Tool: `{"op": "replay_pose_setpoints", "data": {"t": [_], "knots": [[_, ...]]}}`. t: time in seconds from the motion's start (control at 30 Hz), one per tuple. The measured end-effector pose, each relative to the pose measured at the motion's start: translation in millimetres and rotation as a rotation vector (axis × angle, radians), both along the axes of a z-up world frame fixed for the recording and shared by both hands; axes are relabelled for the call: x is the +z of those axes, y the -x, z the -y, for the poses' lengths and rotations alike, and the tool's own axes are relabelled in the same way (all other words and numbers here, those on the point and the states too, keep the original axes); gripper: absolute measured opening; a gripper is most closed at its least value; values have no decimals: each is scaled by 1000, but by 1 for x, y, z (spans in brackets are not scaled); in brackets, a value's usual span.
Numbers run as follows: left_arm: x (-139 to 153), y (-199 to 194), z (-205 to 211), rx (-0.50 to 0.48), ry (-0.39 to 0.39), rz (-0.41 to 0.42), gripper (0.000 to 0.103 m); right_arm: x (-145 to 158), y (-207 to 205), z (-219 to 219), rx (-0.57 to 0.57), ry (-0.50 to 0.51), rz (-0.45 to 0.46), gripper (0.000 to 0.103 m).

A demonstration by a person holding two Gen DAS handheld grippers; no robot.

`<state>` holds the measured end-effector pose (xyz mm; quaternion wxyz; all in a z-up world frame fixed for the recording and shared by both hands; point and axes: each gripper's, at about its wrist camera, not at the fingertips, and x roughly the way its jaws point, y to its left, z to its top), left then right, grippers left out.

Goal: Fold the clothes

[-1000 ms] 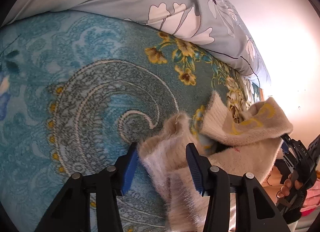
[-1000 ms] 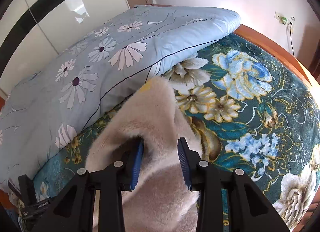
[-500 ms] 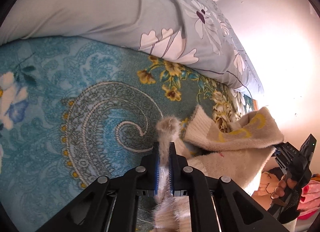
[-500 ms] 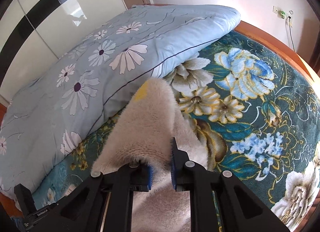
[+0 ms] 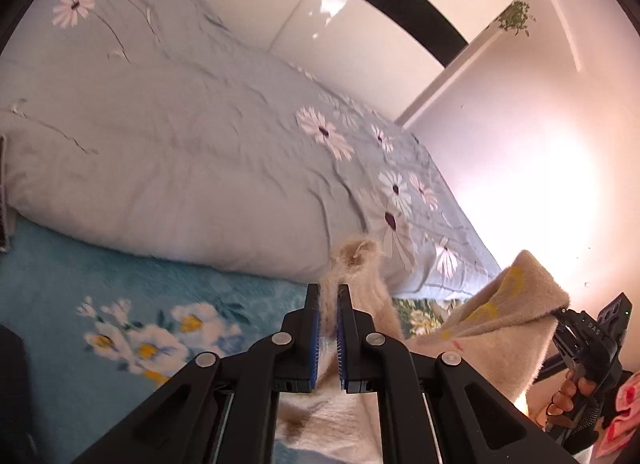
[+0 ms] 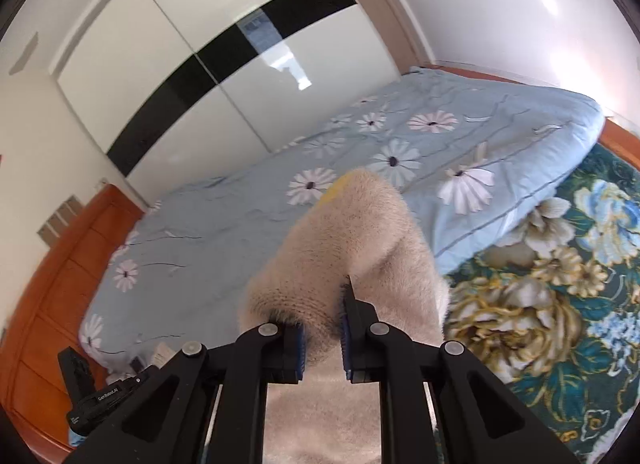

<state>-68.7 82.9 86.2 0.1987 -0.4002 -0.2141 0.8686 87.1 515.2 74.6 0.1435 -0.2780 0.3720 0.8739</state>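
A fuzzy beige sweater (image 5: 496, 328) with yellow markings hangs lifted above the bed. My left gripper (image 5: 328, 304) is shut on one fuzzy edge of it, which sticks up between the blue pads. My right gripper (image 6: 322, 324) is shut on another thick fold of the same sweater (image 6: 360, 248), which bulges up over the fingers. The right gripper also shows at the right edge of the left wrist view (image 5: 560, 314), holding the sweater's far corner. The lower part of the sweater is hidden below both grippers.
A pale blue daisy-print duvet (image 5: 180, 152) lies bunched along the back of the bed. A teal floral blanket (image 6: 560, 264) covers the mattress. An orange wooden bed frame (image 6: 60, 284) and a white and black wardrobe (image 6: 224, 60) stand behind. A pink item (image 5: 624, 412) lies at far right.
Both grippers went from open to shut on the sweater. Both then rose with it, lifting it off the blanket and tilting the views up toward the duvet and wardrobe.
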Motion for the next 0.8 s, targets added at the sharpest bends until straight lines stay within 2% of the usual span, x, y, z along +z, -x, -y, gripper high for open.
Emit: {"op": "replay_pose_setpoints", "data": {"t": [0.07, 0.13, 0.2, 0.23, 0.4, 0.47, 0.6, 0.7, 0.8], "knots": [[28, -9, 34, 52, 39, -71, 7, 9, 8, 12, 33, 29, -55, 14], [44, -17, 67, 114, 77, -112, 7, 17, 17, 24, 65, 58, -111, 13], [47, -23, 100, 184, 96, -115, 7, 22, 24, 34, 94, 88, -156, 13], [43, -26, 113, 213, 104, -107, 7, 6, 24, 30, 87, 105, -127, 12], [-20, -31, 150, 321, 147, 22, 7, -74, 20, 9, 51, 192, 17, 12], [-48, -33, 155, 345, 147, 88, 7, -105, 15, -3, 15, 228, 92, 12], [-88, -44, 150, 361, 213, 164, 7, -153, -3, -27, -60, 256, 247, 12], [-107, -49, 153, 375, 219, 214, 8, -185, -25, -45, -125, 340, 279, 12], [-119, -49, 155, 383, 224, 262, 8, -202, -35, -49, -128, 349, 312, 12]]}}
